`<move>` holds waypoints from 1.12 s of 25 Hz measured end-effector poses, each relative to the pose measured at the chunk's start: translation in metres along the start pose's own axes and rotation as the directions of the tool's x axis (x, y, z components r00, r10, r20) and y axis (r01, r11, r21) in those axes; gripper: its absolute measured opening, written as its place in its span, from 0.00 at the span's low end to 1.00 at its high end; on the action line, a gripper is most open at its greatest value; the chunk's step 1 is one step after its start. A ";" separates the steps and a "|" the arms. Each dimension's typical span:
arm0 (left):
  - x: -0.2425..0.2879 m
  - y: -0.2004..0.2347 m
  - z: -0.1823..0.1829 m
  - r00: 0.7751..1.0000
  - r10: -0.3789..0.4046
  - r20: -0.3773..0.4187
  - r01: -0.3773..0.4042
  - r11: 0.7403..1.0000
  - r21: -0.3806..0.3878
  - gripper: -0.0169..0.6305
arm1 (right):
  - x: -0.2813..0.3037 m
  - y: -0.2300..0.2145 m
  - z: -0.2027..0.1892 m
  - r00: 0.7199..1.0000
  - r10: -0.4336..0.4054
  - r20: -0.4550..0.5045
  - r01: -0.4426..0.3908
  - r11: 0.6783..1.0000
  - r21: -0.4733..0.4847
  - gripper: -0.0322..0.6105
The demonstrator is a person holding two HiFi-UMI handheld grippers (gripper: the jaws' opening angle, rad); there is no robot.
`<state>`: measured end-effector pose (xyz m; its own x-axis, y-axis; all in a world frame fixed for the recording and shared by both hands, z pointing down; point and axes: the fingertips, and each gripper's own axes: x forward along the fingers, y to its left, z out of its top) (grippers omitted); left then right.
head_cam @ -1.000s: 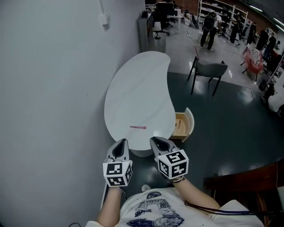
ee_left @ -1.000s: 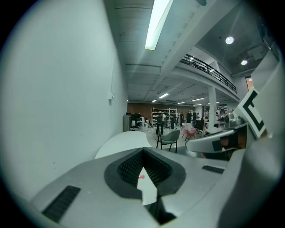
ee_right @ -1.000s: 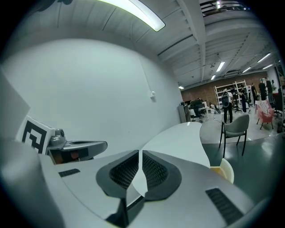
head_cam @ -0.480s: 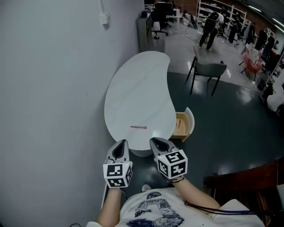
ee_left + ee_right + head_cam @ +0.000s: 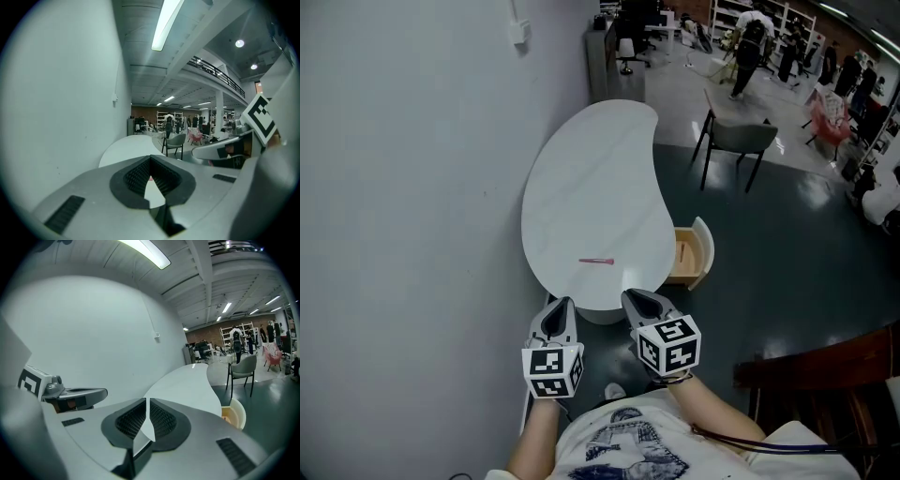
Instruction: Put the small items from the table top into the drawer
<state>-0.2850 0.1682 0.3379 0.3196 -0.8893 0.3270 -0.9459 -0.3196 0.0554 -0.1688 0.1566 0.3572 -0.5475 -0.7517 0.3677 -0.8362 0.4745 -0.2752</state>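
A thin pink stick-like item (image 5: 596, 261) lies alone on the white bean-shaped table (image 5: 591, 178), near its front end. The drawer (image 5: 684, 255) stands pulled out at the table's right side, its wooden inside showing; in the right gripper view the drawer (image 5: 232, 416) sits at the lower right. My left gripper (image 5: 559, 304) and right gripper (image 5: 630, 296) hover side by side just short of the table's near edge, apart from the item. Both are shut with nothing between their jaws, as the left gripper (image 5: 150, 159) and right gripper (image 5: 147, 401) show close up.
A plain wall (image 5: 412, 187) runs along the table's left. A grey chair (image 5: 739, 141) stands beyond the table on the dark floor. A dark wooden chair back (image 5: 825, 375) is at my lower right. People move about far behind.
Both grippers and the pink item stay where they were. The head view has tipped slightly, and a person far behind has walked on.
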 end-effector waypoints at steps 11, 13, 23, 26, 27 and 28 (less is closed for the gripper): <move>0.017 0.030 -0.027 0.999 0.020 -0.025 -0.021 0.997 -0.070 0.06 | 0.034 -0.002 -0.028 0.995 0.003 -0.102 -0.004 1.000 -0.010 0.11; 0.023 0.037 -0.029 0.999 0.031 -0.028 -0.033 0.996 -0.079 0.06 | 0.046 -0.006 -0.028 0.993 0.010 -0.115 -0.012 1.000 -0.013 0.11; 0.079 0.070 -0.030 0.989 0.121 -0.082 -0.130 0.984 -0.121 0.06 | 0.116 -0.031 -0.019 0.971 0.112 -0.211 -0.126 0.990 -0.056 0.11; 0.097 0.075 -0.031 0.984 0.143 -0.106 -0.157 0.978 -0.136 0.06 | 0.135 -0.037 -0.016 0.954 0.169 -0.249 -0.191 0.979 -0.067 0.11; 0.103 0.078 -0.031 0.982 0.153 -0.114 -0.168 0.975 -0.142 0.06 | 0.141 -0.040 -0.015 0.948 0.179 -0.265 -0.206 0.975 -0.077 0.11; 0.109 0.081 -0.032 0.979 0.164 -0.121 -0.181 0.972 -0.149 0.06 | 0.148 -0.043 -0.014 0.942 0.188 -0.279 -0.220 0.972 -0.088 0.11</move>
<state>-0.3283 0.0557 0.4087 0.1516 -0.8834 0.4434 -0.9856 -0.1013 0.1351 -0.2138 0.0316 0.4363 -0.6818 -0.4905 0.5427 -0.6947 0.6666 -0.2702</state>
